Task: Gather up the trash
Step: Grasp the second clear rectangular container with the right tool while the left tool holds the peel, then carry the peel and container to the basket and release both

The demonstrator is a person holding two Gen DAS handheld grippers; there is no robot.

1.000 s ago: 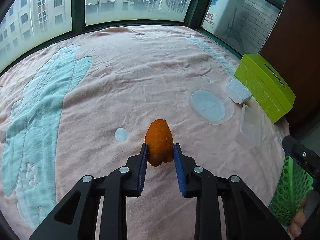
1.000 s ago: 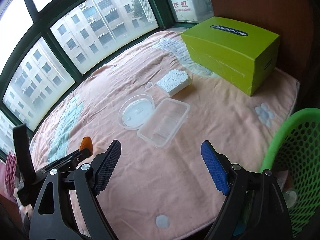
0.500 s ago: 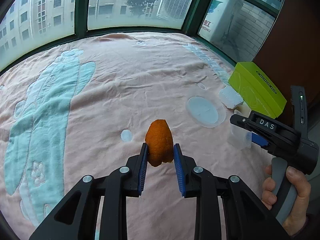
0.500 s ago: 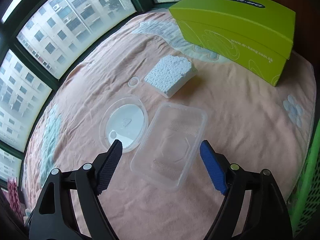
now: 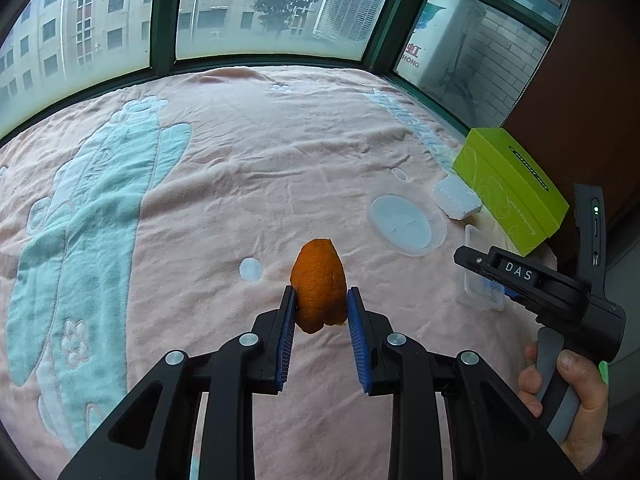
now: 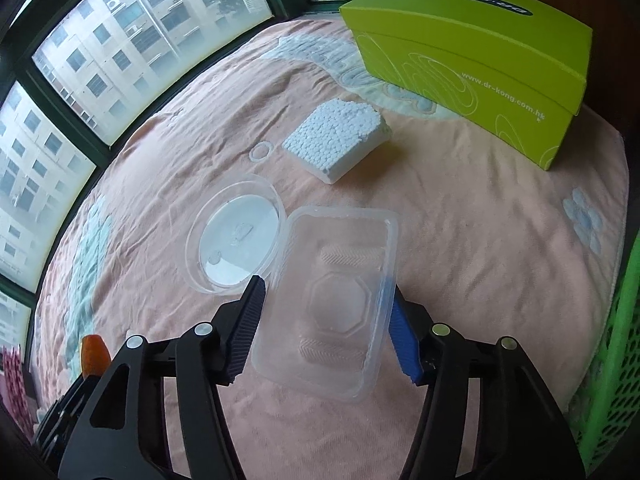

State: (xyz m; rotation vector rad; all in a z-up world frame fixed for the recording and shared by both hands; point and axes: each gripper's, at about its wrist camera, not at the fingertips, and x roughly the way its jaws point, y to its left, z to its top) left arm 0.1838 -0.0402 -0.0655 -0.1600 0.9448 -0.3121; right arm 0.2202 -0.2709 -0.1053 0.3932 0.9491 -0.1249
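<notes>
Left wrist view: left gripper (image 5: 321,305) is clamped on an orange peel (image 5: 319,285), both blue pads pressed against its sides, peel upright and raised over the pink blanket (image 5: 248,168). Right wrist view: right gripper (image 6: 326,326) straddles a clear rectangular plastic tray (image 6: 340,304); its fingers sit at the tray's two long rims, the right one touching, but whether they grip it I cannot tell. Tray interior holds nothing visible beyond its moulded pattern. Round clear lid (image 6: 236,236) lies flat on the blanket, touching the tray's left corner. White foam block (image 6: 340,136) lies beyond, apart from both. Lime-green closed box (image 6: 476,52) sits farther back on the right; contents hidden. Green mesh basket (image 6: 624,344) shows at the right frame edge; its inside is not readable.
</notes>
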